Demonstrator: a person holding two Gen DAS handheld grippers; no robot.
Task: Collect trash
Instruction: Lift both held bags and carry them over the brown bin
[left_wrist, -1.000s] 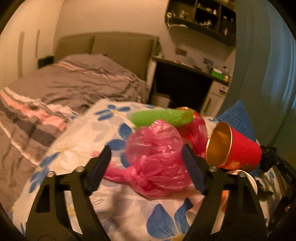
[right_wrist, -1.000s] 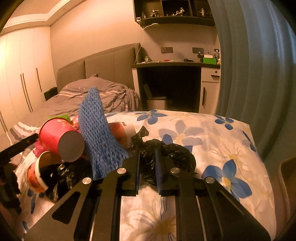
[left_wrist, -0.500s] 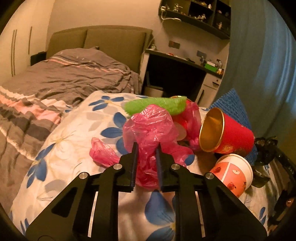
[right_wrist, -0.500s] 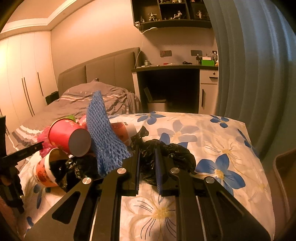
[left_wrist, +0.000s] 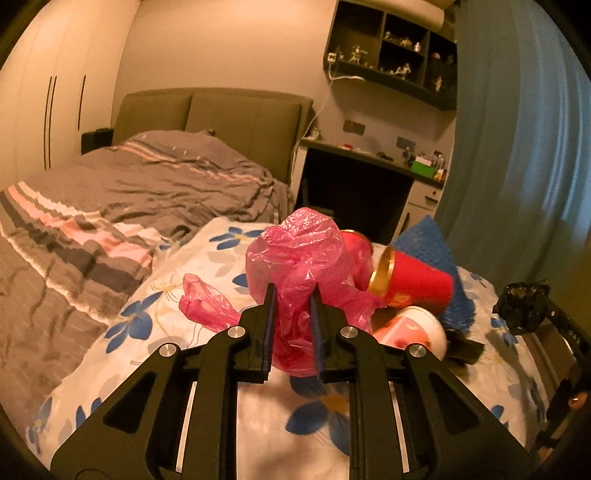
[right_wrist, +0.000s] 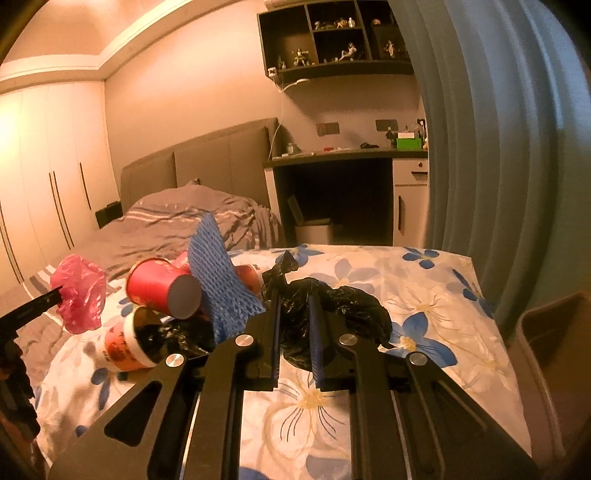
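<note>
pink bag (left_wrist: 299, 258) gripped, black bag (right_wrist: 332, 310) gripped

- Crumpled pink plastic bag (left_wrist: 303, 258)
- Black plastic bag (right_wrist: 343, 306)
- Red cup (left_wrist: 417, 282), gold rim
- Blue foam net (right_wrist: 218, 273)
- White cover (right_wrist: 424, 295), blue flowers
- Grey striped bedding (left_wrist: 129, 192)

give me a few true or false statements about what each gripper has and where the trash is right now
1. The left gripper is shut on a crumpled pink plastic bag. True.
2. The right gripper is open with nothing in it. False: it is shut on a crumpled black plastic bag.
3. The red paper cup with a gold rim stands upright. False: it lies on its side.
4. A blue foam net sleeve stands behind the red cup. True.
5. The trash lies on a white cloth with blue flowers. True.
</note>
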